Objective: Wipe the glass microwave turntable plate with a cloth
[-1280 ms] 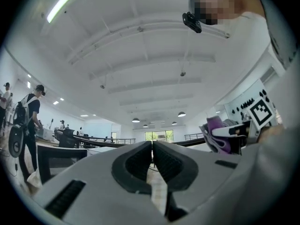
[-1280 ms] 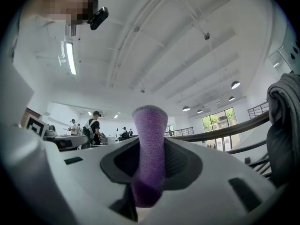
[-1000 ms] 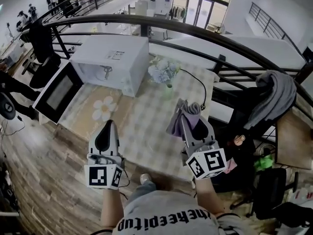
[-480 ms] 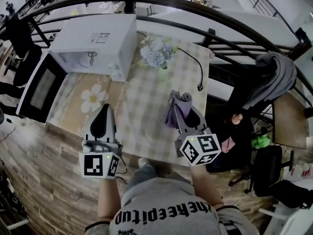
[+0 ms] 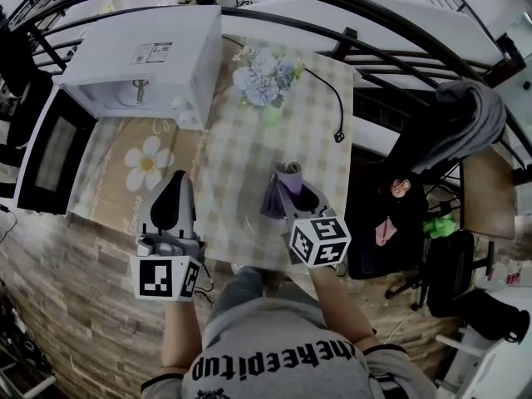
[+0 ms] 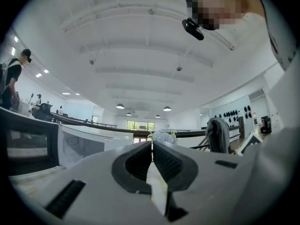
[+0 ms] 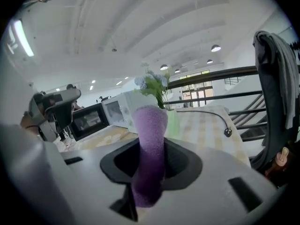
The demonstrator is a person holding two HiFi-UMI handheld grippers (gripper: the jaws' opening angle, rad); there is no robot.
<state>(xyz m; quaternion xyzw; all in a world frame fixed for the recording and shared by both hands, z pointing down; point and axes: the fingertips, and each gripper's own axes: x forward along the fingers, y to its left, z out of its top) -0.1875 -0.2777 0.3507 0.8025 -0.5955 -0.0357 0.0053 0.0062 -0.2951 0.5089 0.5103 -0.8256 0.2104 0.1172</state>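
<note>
- The floor (image 5: pixel 58 256) is brown wood plank, laid in staggered boards right up to the bench.
- The bench (image 5: pixel 320 131) wears a pale checked covering.
- A dark curved railing (image 5: pixel 391 19) sweeps round behind the bench, and a grey garment (image 5: pixel 470 110) hangs over it at the right.
- Past the rail on that side are a wooden desk top (image 5: pixel 490 198) and, near it, a black office chair (image 5: pixel 453 268).
- Overhead is a white ceiling (image 6: pixel 140 46) ribbed with beams, with round lamps (image 6: pixel 120 106) lit.
- At the far end, bright glazed doors (image 6: pixel 138 125) let in daylight.
</note>
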